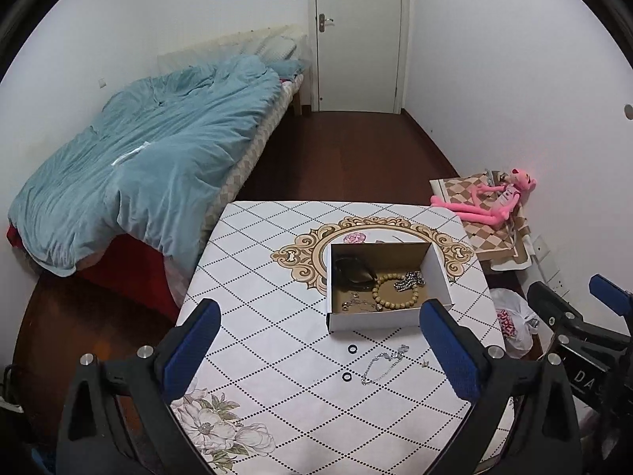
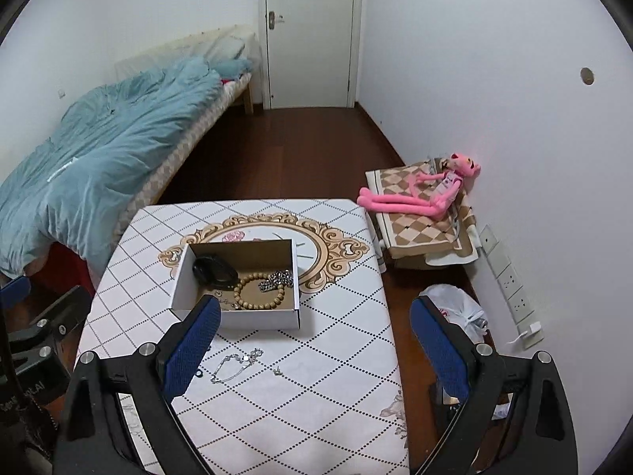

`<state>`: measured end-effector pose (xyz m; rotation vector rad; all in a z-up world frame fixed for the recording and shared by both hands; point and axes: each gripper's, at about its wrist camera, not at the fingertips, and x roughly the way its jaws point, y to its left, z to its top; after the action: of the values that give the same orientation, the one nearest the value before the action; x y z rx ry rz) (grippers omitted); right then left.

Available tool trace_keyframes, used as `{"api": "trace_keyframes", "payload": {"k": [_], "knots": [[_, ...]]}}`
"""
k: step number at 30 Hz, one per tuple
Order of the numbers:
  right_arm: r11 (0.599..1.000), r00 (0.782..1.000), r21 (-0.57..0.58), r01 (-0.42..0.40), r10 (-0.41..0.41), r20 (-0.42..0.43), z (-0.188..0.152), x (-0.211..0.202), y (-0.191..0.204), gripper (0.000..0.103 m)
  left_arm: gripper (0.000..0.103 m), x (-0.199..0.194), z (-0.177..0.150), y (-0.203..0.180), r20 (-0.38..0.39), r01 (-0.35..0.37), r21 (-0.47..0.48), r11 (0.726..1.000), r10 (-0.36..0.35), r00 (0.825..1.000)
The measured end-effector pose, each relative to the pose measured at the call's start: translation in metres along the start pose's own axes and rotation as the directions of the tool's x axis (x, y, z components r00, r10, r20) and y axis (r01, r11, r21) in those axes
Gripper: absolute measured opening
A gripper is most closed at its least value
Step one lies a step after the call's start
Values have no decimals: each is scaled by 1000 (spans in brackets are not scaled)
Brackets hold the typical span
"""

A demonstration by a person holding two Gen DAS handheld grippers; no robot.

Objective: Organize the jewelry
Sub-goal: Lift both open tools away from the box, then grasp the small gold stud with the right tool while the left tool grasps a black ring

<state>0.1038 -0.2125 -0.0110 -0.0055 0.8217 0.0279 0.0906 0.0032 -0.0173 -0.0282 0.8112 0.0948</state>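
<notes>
Jewelry is partly sorted, I judge: beaded bracelet (image 1: 397, 292) and metal chain (image 1: 409, 280) lie inside the box (image 1: 372, 321) at frame centre, while silver chain (image 1: 383, 362) and two black rings (image 1: 352, 348) wait on the surface (image 1: 277, 336) below it, each hand-held gripper (image 1: 328, 346) (image 2: 316, 340) spread apart and empty.

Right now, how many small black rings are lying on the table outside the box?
2: one small black ring just before the white cardboard box, another nearer, beside the silver chain.
</notes>
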Motion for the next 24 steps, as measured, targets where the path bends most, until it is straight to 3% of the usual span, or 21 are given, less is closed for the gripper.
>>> {"api": "trace_keyframes", "payload": {"k": [8,12,16,17,20,24], "knots": [[998,999,47,-28,30,-28,-8,3,-7,98,103,5,-8,3,-26,-20,-16,1000,19,999],[996,992,82,-43,53,-116,-25,37,-17,98,103,29,-23,4,-64,-50,-12,999,49,997],[993,975,106,-61,82,-207,-57,83,-20,97,103,67,-47,10,-160,-92,-5,996,90,983],[991,968,111,-74,98,-230,-66,96,-19,95,103,74,-53,10,-177,-97,-2,995,95,980],[990,950,108,-91,119,-289,-88,130,-13,73,103,100,-73,16,-250,-124,10,992,122,961],[987,935,106,-123,151,-319,-112,167,-3,68,103,124,-96,27,-320,-156,18,988,154,935]]}}
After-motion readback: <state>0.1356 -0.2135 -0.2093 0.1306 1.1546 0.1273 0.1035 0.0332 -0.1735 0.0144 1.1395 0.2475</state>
